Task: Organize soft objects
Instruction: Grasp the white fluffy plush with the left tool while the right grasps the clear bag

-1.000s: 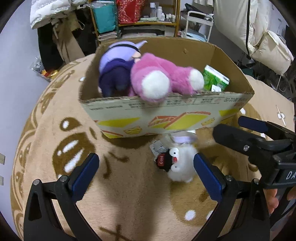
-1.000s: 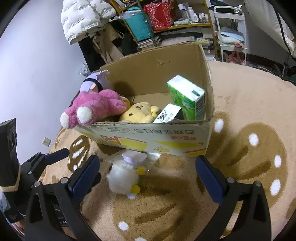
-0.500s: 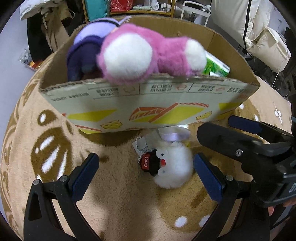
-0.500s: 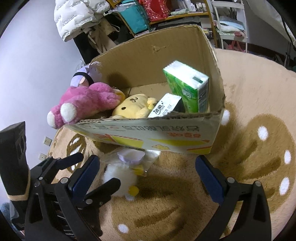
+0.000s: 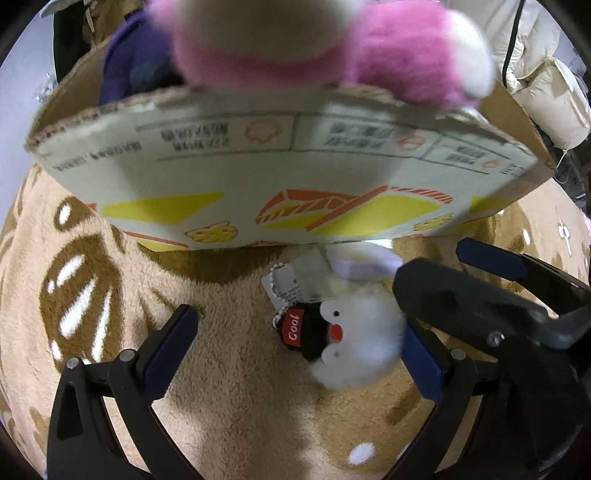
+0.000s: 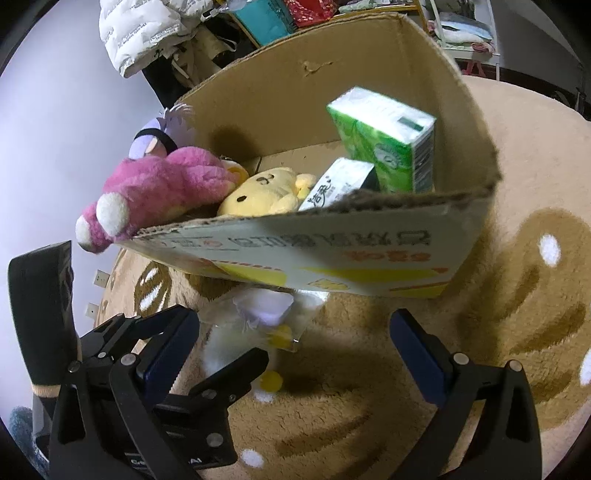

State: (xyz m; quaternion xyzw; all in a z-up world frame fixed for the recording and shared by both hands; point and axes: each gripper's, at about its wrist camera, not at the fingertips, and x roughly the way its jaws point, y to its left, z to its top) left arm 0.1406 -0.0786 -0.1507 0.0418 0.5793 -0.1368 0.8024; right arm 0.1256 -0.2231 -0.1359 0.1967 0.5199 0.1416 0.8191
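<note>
A small white fluffy plush (image 5: 362, 347) with a black cap and a red "Cool" tag lies on the tan carpet just in front of the cardboard box (image 5: 258, 177). My left gripper (image 5: 295, 354) is open around it, the plush close to its right finger. In the right wrist view the same white plush (image 6: 229, 332) lies partly in a clear bag near the left finger of my open right gripper (image 6: 295, 354). A pink plush (image 6: 159, 192) hangs over the box rim. Inside the box are a yellow plush (image 6: 266, 192) and a purple plush (image 6: 162, 136).
The box also holds a green tissue pack (image 6: 384, 136) and a white pack (image 6: 340, 181). Its front wall (image 6: 332, 251) rises directly ahead of both grippers. The patterned carpet (image 6: 517, 295) spreads to the right. Shelves and a white jacket (image 6: 147, 29) stand behind.
Both grippers have moved forward and down toward the box and the white plush, which now lies between the left gripper's fingers. The box wall fills much more of both views.
</note>
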